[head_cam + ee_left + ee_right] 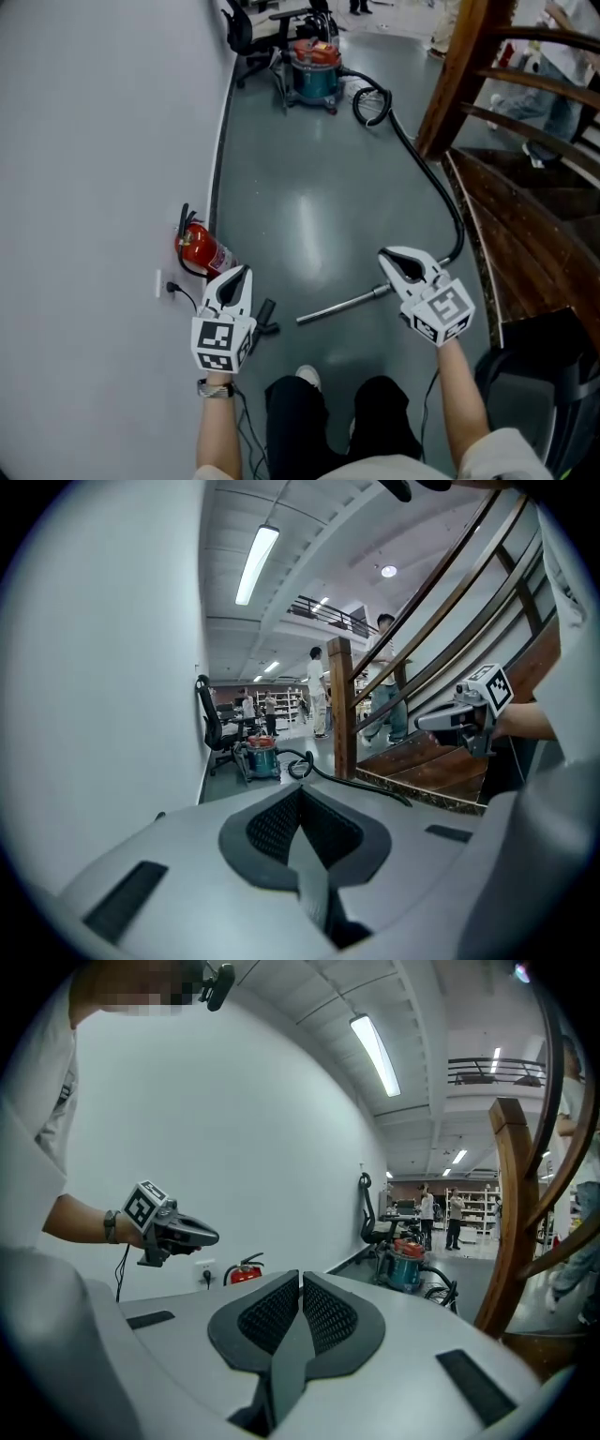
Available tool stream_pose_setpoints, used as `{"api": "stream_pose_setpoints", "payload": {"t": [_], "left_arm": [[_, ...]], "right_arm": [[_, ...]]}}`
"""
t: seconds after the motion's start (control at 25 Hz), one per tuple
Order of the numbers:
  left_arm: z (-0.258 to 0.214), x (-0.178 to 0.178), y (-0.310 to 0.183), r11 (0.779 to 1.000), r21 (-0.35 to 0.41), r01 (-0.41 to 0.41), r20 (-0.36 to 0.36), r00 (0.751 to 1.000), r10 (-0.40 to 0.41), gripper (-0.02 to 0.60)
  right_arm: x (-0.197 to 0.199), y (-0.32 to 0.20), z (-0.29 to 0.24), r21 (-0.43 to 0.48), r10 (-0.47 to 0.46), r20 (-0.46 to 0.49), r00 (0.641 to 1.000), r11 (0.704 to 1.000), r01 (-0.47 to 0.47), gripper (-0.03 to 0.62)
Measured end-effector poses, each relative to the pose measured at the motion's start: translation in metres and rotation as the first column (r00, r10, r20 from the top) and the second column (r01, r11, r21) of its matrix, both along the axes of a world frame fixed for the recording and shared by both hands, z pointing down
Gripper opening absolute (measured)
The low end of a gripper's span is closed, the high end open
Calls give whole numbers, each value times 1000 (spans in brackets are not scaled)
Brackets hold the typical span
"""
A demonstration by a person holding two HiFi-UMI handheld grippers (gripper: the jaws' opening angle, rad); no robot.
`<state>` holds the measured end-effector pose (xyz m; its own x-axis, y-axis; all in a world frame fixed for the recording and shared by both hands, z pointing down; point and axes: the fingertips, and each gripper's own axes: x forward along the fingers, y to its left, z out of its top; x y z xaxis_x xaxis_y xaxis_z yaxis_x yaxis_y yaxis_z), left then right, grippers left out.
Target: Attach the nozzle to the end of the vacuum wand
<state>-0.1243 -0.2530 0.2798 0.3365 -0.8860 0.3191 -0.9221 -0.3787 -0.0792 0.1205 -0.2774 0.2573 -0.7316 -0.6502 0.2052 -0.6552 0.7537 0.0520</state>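
Observation:
A metal vacuum wand [342,306] lies on the grey floor, and a black hose [439,187] runs from its far end back to a teal canister vacuum [314,71]. A small black piece, likely the nozzle [265,315], rests on the floor just left of the wand's free end. My left gripper [242,273] hovers shut and empty above and left of that piece. My right gripper [391,255] is shut and empty above the wand's hose end. The left gripper view shows its pads [281,822] pressed together; the right gripper view shows the same [323,1316].
A red fire extinguisher [198,247] stands against the white wall [94,141] by a socket, just beyond my left gripper. A wooden staircase [525,216] with a railing post runs along the right. Office chairs [248,37] and people stand far behind the vacuum.

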Motion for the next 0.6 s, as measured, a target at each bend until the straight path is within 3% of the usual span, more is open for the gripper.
{"api": "stream_pose_setpoints", "payload": {"t": [0.4,0.6], "left_arm": [[129,-24,-4,998,58,28,24,999,-30,-2],[177,-29,4,998,45,51,30,998,-52,-2]], "right_arm": [[-22,-8,133,59,-36,-10,999,998,36,31],[-34,-5,182,46,-79,-3,997,996,79,31]]}}
